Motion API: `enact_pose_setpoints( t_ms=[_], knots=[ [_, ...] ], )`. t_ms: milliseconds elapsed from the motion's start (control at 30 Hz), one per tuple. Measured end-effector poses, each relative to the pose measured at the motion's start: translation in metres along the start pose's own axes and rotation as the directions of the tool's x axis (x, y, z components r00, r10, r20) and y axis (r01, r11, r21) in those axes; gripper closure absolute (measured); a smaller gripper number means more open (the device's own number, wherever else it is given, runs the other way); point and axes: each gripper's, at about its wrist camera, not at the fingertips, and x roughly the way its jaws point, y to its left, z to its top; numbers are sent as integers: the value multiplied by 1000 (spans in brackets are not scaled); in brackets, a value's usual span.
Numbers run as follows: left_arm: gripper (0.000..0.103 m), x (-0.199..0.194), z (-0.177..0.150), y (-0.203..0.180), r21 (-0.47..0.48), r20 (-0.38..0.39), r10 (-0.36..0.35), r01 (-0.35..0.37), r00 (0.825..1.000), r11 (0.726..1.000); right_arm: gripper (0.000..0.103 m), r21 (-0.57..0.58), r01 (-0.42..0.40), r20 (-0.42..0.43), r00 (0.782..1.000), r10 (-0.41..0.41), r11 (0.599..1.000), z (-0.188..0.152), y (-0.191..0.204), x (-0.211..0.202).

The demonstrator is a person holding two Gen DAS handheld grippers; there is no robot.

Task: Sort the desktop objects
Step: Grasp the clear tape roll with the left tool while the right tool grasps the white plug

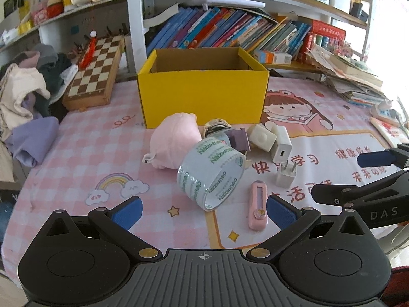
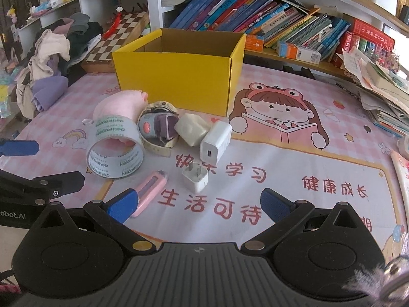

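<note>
A yellow cardboard box (image 1: 204, 94) (image 2: 176, 81) stands open at the back of the mat. In front of it lies a cluster: a pink plush toy (image 1: 175, 139) (image 2: 118, 105), a clear tape roll (image 1: 212, 174) (image 2: 115, 149), a purple watch (image 2: 157, 126), a cream block (image 1: 262, 134) (image 2: 193, 129), a large white charger (image 1: 281, 145) (image 2: 216, 140), a small white plug (image 1: 286, 175) (image 2: 195, 177) and a pink utility knife (image 1: 258, 206) (image 2: 150, 192). My left gripper (image 1: 204, 213) is open, just short of the tape roll. My right gripper (image 2: 199, 206) is open, near the small plug.
A chessboard (image 1: 94, 71) and a heap of clothes (image 1: 28, 94) sit at the left. Bookshelves (image 1: 230, 30) run behind the box. Stacked papers and books (image 2: 383, 94) crowd the right edge. The pink cartoon mat (image 2: 294, 158) covers the desk.
</note>
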Motion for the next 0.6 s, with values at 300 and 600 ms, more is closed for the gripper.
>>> enact_pose_setpoints(
  t_ms=[300, 600],
  knots=[
    [0, 20, 9, 1, -54, -32, 8, -10, 999, 998, 2, -18, -54, -32, 998, 53, 998, 13, -11, 19],
    [1, 38, 14, -6, -19, -51, 61, -62, 997, 998, 33, -50, -110, -124, 987, 103, 993, 24, -18, 56]
  ],
)
